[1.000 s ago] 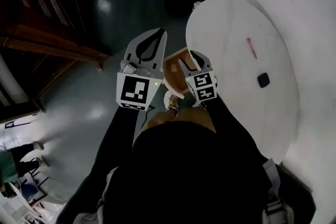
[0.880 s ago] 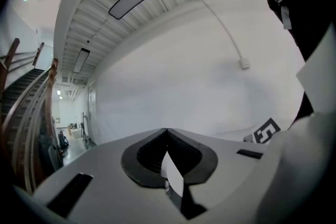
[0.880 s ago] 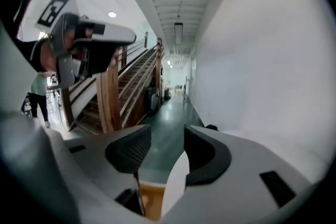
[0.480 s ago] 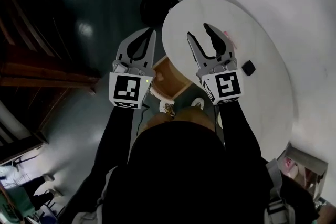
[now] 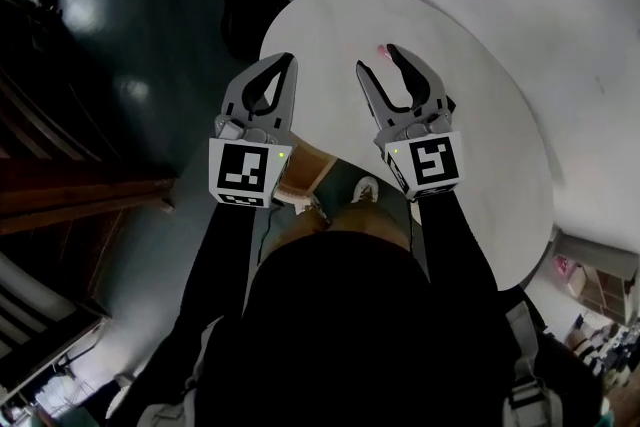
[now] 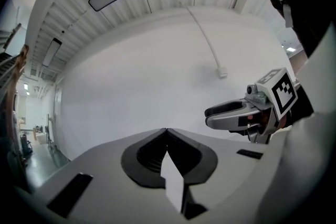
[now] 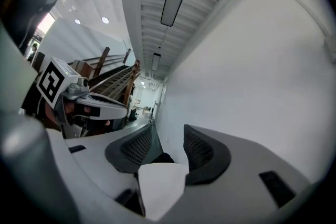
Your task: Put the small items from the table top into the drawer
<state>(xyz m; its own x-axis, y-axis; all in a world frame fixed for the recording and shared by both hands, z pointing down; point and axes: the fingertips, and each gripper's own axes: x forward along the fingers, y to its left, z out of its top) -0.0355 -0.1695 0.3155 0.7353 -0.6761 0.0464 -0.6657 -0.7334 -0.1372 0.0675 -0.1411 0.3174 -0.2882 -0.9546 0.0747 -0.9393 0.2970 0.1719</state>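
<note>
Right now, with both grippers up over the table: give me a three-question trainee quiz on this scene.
1. True or false: the grey two-jaw left gripper has its jaws together with nothing between them.
2. The grey two-jaw right gripper is: A) shut on a pen, B) open and empty, C) shut and empty.
3. In the head view, what lies on the white oval table top just past the right gripper's tips?
Key: 1 true. 2 B. 3 a small pink item, too small to identify.
</note>
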